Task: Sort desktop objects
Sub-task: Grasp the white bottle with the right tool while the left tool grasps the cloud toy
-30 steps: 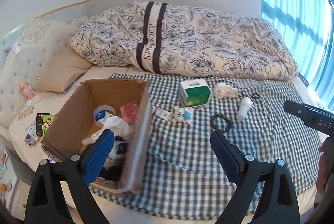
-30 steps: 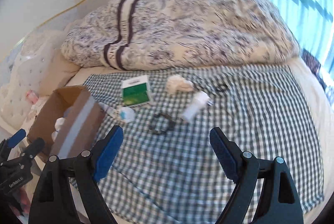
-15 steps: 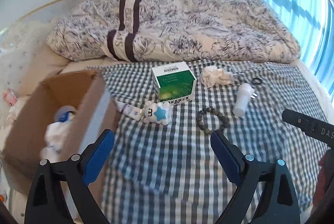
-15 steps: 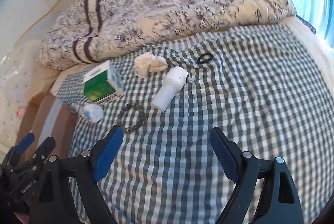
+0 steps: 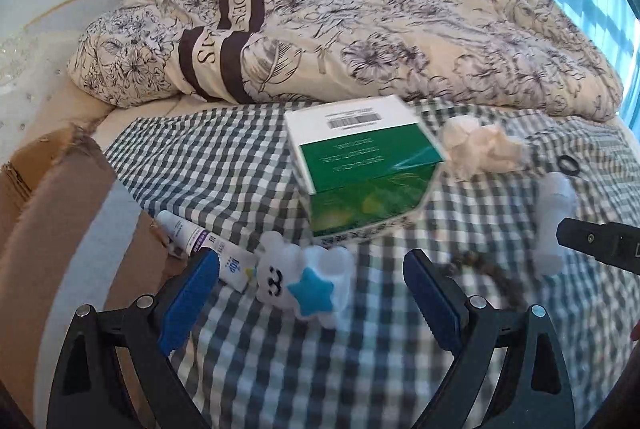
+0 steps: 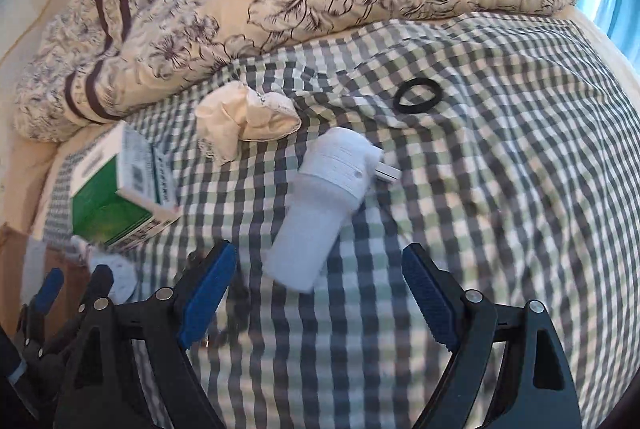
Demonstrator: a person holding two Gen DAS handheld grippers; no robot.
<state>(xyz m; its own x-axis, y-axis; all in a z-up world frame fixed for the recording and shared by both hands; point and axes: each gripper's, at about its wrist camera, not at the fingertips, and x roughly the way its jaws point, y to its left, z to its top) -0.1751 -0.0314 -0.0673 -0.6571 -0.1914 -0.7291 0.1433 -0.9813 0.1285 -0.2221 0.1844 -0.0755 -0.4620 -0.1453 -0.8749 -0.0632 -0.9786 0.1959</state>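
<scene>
1. left gripper (image 5: 310, 291): jaws wide, empty, over one cloud toy (image 5: 298, 283); one tube (image 5: 200, 243) lies against the box (image 5: 60, 229) edge.
2. right gripper (image 6: 318, 283): jaws wide, empty, one white plug (image 6: 320, 197) just ahead.
3. one green carton (image 5: 360, 165), one tissue (image 6: 248, 113), one black ring (image 6: 416, 95), one bead bracelet (image 5: 492, 273) on the checked cloth (image 6: 500, 169); bare cloth right of the plug.
</scene>
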